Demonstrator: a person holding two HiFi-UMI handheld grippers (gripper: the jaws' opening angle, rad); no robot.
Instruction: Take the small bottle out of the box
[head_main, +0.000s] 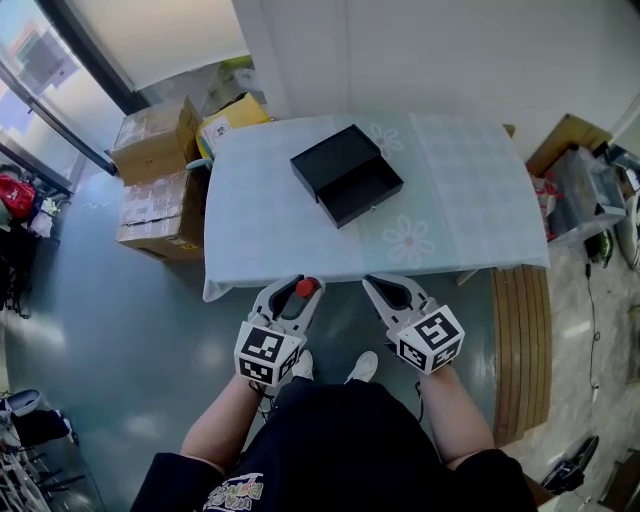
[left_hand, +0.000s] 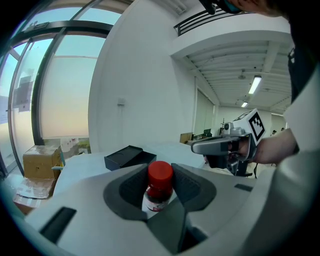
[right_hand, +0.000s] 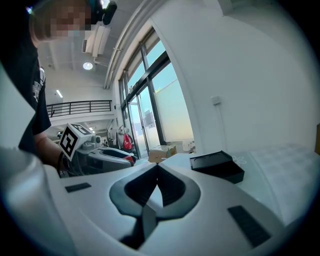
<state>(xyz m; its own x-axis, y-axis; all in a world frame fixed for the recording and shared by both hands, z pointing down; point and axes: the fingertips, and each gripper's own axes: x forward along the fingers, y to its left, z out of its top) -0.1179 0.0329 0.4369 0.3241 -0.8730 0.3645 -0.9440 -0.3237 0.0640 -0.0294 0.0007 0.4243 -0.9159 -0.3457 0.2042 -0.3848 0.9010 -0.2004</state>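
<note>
The left gripper grips the small bottle between its jaws, the pads pressing on its neck just under the red cap, with the bottle upright. It is held off the table, just in front of the near edge and well apart from the black box. The box lies on the pale tablecloth toward the far side, with its tray slid partly out. The right gripper is held beside the left one, jaws closed tip to tip with nothing between them.
</note>
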